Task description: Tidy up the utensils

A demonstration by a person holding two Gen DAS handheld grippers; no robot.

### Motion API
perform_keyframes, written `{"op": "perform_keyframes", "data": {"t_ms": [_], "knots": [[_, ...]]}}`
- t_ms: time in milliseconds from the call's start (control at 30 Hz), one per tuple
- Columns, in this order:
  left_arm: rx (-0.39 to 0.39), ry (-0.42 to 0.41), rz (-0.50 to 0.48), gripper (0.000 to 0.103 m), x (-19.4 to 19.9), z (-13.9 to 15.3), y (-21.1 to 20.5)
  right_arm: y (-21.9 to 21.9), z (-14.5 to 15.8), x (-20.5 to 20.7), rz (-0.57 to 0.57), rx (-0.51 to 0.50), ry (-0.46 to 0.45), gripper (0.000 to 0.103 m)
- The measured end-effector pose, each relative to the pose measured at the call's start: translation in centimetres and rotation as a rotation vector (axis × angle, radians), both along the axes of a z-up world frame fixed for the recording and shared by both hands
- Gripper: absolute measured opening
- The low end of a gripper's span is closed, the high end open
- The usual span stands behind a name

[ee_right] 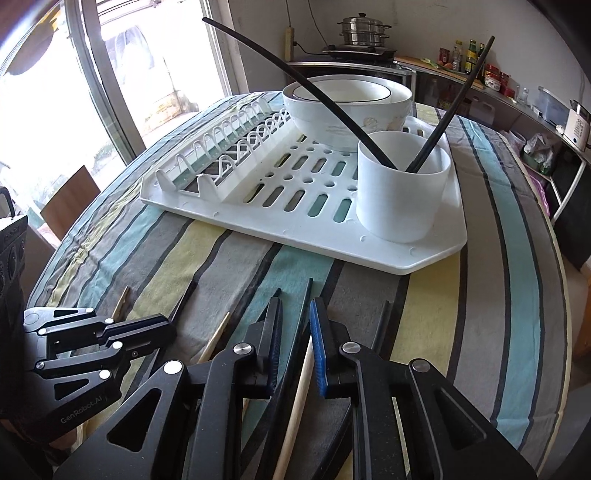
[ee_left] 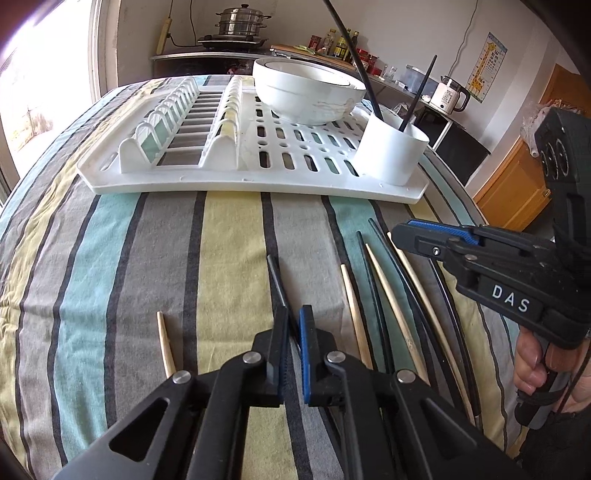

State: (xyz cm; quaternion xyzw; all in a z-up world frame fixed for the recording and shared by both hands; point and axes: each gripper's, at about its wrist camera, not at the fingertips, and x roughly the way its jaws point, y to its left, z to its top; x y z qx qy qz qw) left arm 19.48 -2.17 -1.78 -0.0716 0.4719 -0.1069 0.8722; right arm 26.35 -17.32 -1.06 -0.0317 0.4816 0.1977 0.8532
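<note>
The left tool is clamped on a black chopstick that lies on the striped cloth of the counter. The right tool has its jaws a little apart, astride a pale chopstick, and whether the pads touch it I cannot tell. More chopsticks, pale and black, lie side by side on the cloth near both tools.

Only the left wrist view shows the hand on the right tool's grip, a lone pale chopstick off to the left, and a kettle by the far wall. Only the right wrist view shows the window and both black chopsticks leaning out of the white cup in full.

The cup stands at the near corner of a white drying rack, with a white bowl behind it. Beyond, a steel steamer sits on a stove, with bottles along the wall.
</note>
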Motion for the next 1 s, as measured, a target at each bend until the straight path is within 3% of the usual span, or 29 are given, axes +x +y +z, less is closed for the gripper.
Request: {"op": "perform_keyframes", "data": {"t_ms": [333, 567, 1000], "knots": [[0.037, 0.001, -0.030, 0.006, 1.2, 0.1, 0.5, 1.0, -1.0, 2.0, 0.017, -0.070, 0.060, 0.013], [0.041, 0.005, -0.039, 0.006, 1.5, 0.1, 0.5, 2.9, -1.1, 2.8, 0.067, -0.181, 0.086, 0.012], [0.028, 0.007, -0.044, 0.006, 1.3, 0.1, 0.8, 1.4, -1.0, 3.1, 0.057, -0.140, 0.158, 0.012]]}}
